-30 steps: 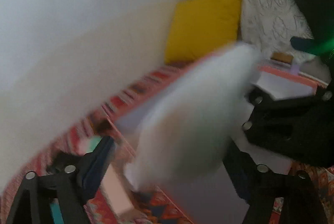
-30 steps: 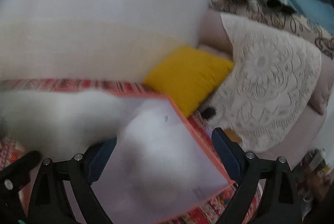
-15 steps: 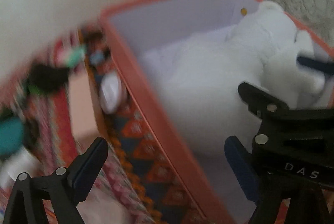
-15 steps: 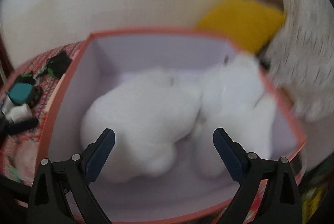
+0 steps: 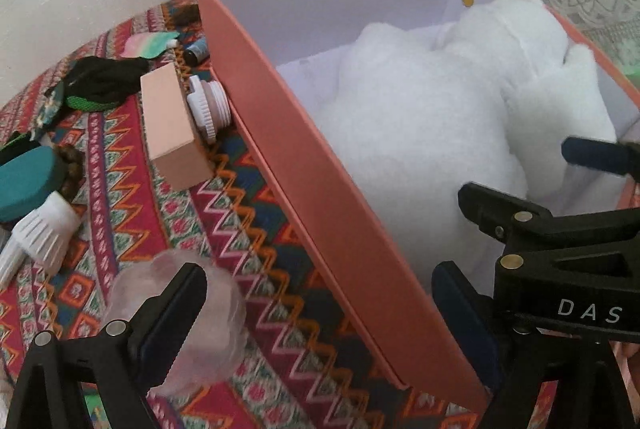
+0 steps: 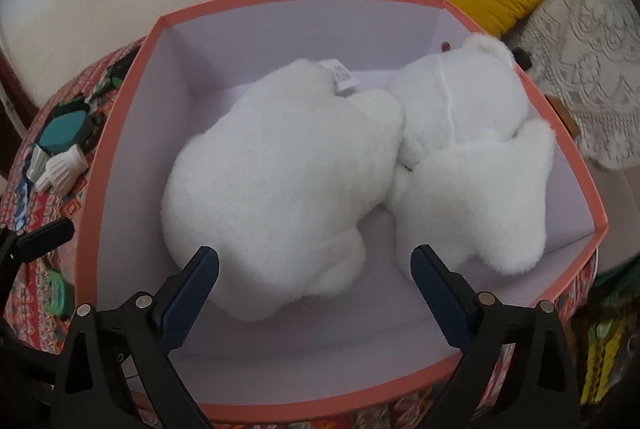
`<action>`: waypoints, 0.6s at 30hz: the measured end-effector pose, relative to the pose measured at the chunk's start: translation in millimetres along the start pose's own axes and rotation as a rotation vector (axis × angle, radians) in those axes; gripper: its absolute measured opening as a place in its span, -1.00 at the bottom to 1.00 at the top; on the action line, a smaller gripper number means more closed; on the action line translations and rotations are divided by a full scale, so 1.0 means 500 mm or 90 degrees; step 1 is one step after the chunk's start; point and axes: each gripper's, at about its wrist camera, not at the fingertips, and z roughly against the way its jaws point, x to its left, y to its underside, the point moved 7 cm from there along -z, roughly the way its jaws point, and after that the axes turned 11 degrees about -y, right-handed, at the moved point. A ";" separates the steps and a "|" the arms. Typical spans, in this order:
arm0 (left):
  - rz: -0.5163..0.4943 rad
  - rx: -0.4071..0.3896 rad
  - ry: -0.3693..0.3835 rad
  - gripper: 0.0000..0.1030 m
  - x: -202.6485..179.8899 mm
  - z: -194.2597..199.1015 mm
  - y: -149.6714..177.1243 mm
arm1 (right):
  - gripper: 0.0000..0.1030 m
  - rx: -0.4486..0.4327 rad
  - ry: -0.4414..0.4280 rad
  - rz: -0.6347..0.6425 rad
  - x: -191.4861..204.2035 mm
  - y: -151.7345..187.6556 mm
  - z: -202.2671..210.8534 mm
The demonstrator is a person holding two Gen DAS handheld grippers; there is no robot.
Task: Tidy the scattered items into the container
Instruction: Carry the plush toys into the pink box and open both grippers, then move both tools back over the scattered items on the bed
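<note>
White stuffed bear (image 6: pixel 320 165), airborne and blurred a second ago, now lies inside the pink box (image 6: pixel 120 109); both the left gripper (image 5: pixel 316 313) and right gripper (image 6: pixel 316 285) gape empty, small items remaining on the cloth.

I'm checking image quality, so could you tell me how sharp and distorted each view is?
Left wrist: mostly sharp, box edges bowed by fisheye, clear cup soft. Right wrist: sharp, dark vignette corners, white plush bear nearly overexposed.

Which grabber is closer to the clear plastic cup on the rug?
Left. The left gripper has one finger right against the clear cup; the right gripper hangs over the box's teddy.
</note>
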 end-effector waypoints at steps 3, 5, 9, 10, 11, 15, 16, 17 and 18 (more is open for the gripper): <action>0.013 -0.014 0.000 0.85 0.014 0.013 0.009 | 0.92 -0.071 0.035 -0.001 -0.007 -0.023 0.024; 0.020 -0.036 -0.004 0.84 0.028 0.030 0.005 | 0.92 -0.123 0.064 -0.001 -0.009 -0.038 0.045; 0.043 -0.157 -0.037 0.84 0.091 0.137 -0.002 | 0.95 -0.316 0.105 0.025 0.070 -0.063 0.183; 0.050 -0.184 -0.048 0.84 0.115 0.169 0.001 | 1.00 -0.369 0.097 0.033 0.102 -0.064 0.223; 0.057 -0.210 -0.060 0.86 0.142 0.201 0.006 | 0.99 -0.410 0.088 0.048 0.140 -0.061 0.252; 0.095 -0.246 -0.124 0.98 0.271 0.270 0.072 | 1.00 -0.457 0.017 0.135 0.308 -0.029 0.278; 0.103 -0.244 -0.145 0.98 0.306 0.276 0.096 | 0.99 -0.446 -0.014 0.154 0.351 -0.021 0.262; 0.112 -0.237 -0.163 0.98 0.339 0.274 0.122 | 0.99 -0.424 -0.055 0.175 0.400 -0.003 0.240; 0.127 -0.222 -0.181 0.98 0.384 0.267 0.160 | 0.99 -0.399 -0.089 0.185 0.434 0.013 0.220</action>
